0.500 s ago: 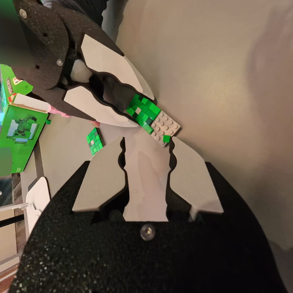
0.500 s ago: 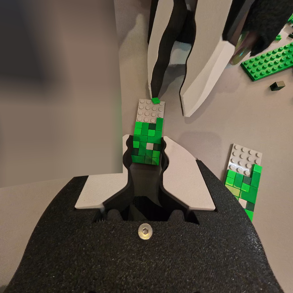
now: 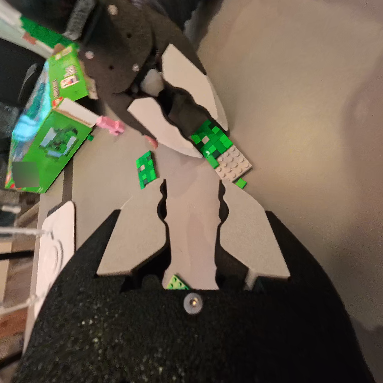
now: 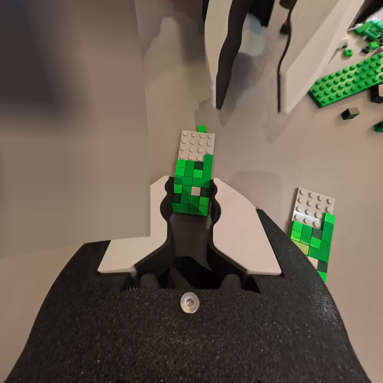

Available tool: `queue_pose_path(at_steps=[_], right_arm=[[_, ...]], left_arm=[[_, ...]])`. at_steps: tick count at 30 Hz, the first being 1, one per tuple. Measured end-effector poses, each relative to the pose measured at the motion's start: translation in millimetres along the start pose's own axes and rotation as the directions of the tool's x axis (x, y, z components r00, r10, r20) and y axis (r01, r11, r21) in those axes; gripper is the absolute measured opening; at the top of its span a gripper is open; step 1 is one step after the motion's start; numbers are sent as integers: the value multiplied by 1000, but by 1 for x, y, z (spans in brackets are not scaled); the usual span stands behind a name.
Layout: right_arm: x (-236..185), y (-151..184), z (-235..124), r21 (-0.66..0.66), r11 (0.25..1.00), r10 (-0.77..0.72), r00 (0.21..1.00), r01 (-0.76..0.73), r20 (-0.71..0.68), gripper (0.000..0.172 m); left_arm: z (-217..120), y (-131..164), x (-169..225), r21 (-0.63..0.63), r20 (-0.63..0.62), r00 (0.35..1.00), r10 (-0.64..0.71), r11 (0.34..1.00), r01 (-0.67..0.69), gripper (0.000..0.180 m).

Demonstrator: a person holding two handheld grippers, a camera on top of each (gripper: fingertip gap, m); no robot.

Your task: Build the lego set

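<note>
My right gripper (image 4: 191, 186) is shut on a grey studded plate partly covered with green tiles (image 4: 194, 165); both pads press its long edges, and its bare grey end points away. The left wrist view shows the same hold on the plate (image 3: 219, 149). A small loose green tile (image 4: 201, 128) lies on the table just past the plate's grey end. My left gripper (image 3: 192, 184) is open and empty, its right fingertip close beside that tile (image 3: 241, 183). In the right wrist view the left gripper (image 4: 248, 107) hangs above and beyond the plate.
A second grey plate with green tiles (image 4: 313, 228) lies to the right; it also shows in the left wrist view (image 3: 146, 167). A long green baseplate (image 4: 348, 83) and loose bricks lie far right. A green box (image 3: 47, 145) and a pink piece (image 3: 109, 124) sit at the left.
My left gripper has drawn back from the plate's grey end, leaving the small green tile on the table. My right gripper has kept its hold on the plate.
</note>
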State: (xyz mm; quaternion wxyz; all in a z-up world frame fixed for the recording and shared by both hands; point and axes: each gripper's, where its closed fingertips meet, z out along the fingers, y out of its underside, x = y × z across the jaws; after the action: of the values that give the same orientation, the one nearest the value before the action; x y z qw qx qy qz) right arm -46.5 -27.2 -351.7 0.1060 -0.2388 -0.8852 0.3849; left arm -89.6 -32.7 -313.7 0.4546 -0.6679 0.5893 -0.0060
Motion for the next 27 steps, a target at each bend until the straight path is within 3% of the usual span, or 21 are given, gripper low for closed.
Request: queue_pose_path(at_steps=[3, 6, 11, 14, 17, 21, 23, 25, 27], right_arm=[[10, -8, -6, 50, 999, 13, 998, -10, -57, 33], [22, -29, -20, 141, 989, 53, 988, -33, -142, 33], [28, -81, -31, 255, 967, 64, 972, -5, -224, 33], [18, -113, -30, 287, 957, 27, 975, 39, -220, 33], [6, -137, -25, 312, 948, -7, 985, 61, -171, 33], [0, -153, -19, 275, 958, -39, 985, 86, -169, 33], [0, -160, -19, 267, 959, -45, 981, 95, -190, 33], [3, -167, -22, 267, 959, -30, 970, 95, -241, 33], [9, -171, -26, 240, 965, -17, 944, 102, -330, 33]], left_arm=[[-17, 2, -10, 49, 111, 984, -137, 990, 132, 44], [-28, -1, -15, 157, 258, 921, -291, 953, 257, 48], [-47, -18, -19, 432, 319, 737, -596, 784, 446, 62], [-67, -36, -19, 643, 224, 626, -746, 597, 481, 62], [-93, -57, -9, 802, 78, 625, -777, 422, 424, 38], [-111, -63, -3, 847, 50, 624, -779, 365, 387, 37], [-117, -66, 4, 862, -10, 625, -781, 311, 401, 49], [-120, -61, 4, 864, -58, 566, -823, 242, 440, 61], [-120, -59, 4, 860, -124, 504, -855, 161, 485, 59]])
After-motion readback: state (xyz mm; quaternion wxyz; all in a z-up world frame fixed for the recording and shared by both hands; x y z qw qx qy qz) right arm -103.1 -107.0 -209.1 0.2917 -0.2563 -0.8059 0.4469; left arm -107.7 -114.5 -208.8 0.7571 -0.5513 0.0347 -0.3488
